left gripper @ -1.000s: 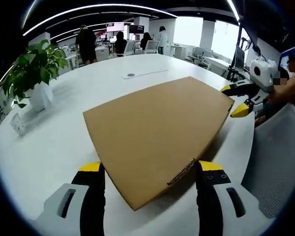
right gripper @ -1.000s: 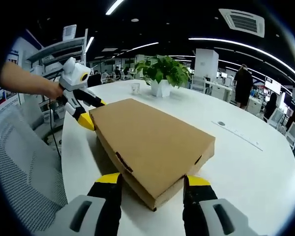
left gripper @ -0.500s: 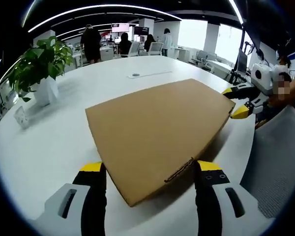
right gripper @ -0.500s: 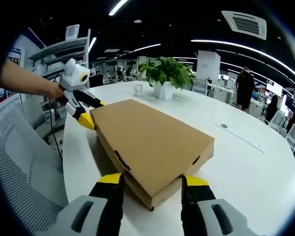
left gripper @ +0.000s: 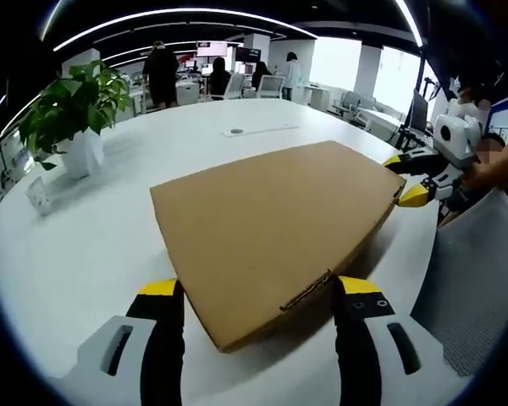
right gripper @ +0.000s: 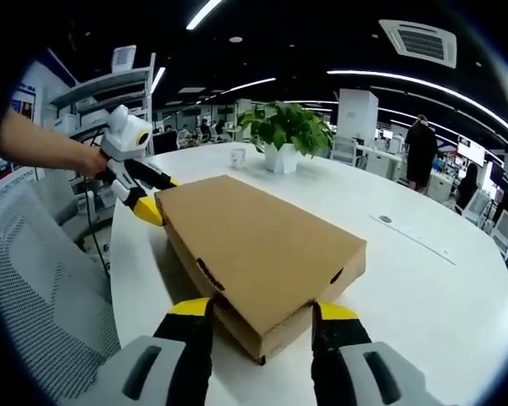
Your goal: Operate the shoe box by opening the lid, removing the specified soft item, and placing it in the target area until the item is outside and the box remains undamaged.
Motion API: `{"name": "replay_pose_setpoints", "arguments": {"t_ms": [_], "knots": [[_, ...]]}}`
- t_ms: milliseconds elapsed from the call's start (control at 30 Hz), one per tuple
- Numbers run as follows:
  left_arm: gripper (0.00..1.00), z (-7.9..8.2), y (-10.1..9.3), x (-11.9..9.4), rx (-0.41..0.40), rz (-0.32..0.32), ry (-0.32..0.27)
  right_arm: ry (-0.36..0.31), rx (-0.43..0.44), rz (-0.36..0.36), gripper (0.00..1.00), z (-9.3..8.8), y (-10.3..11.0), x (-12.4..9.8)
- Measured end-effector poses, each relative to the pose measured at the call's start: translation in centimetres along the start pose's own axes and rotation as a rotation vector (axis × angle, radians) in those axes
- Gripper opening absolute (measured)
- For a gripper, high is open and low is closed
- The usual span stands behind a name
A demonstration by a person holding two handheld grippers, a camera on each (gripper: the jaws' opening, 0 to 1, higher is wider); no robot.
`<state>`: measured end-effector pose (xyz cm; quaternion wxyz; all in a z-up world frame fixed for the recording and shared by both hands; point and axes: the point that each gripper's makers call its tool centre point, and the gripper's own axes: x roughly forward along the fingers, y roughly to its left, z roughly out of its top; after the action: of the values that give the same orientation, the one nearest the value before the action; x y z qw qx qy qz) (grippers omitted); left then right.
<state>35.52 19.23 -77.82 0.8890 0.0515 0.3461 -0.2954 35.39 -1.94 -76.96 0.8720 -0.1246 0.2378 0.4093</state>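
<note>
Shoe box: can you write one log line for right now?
shoe box: lid shut, on white table | left gripper: open astride one corner | right gripper: open astride opposite corner

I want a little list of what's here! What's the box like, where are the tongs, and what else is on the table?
box: brown cardboard box, lid shut, lying flat on the white table
left tongs: open, a jaw at each side of one box corner
right tongs: open, astride the opposite corner
plant: potted plant on the table beyond the box
cup: small cup near the plant
</note>
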Motion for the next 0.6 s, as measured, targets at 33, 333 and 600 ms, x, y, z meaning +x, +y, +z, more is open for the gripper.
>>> {"name": "replay_pose_setpoints", "arguments": {"t_ms": [33, 333, 600], "knots": [[0.74, 0.1, 0.0, -0.1, -0.003, 0.0, -0.002, -0.002, 0.001, 0.0, 0.43, 0.1, 0.0, -0.1], [0.75, 0.9, -0.4, -0.8, -0.021, 0.008, -0.03, -0.031, 0.014, 0.004, 0.44, 1.3, -0.1, -0.8], [0.77, 1.9, -0.6, -1.5, -0.041, 0.009, -0.079, -0.055, 0.014, 0.006, 0.45, 2.3, -0.1, -1.3]]}}
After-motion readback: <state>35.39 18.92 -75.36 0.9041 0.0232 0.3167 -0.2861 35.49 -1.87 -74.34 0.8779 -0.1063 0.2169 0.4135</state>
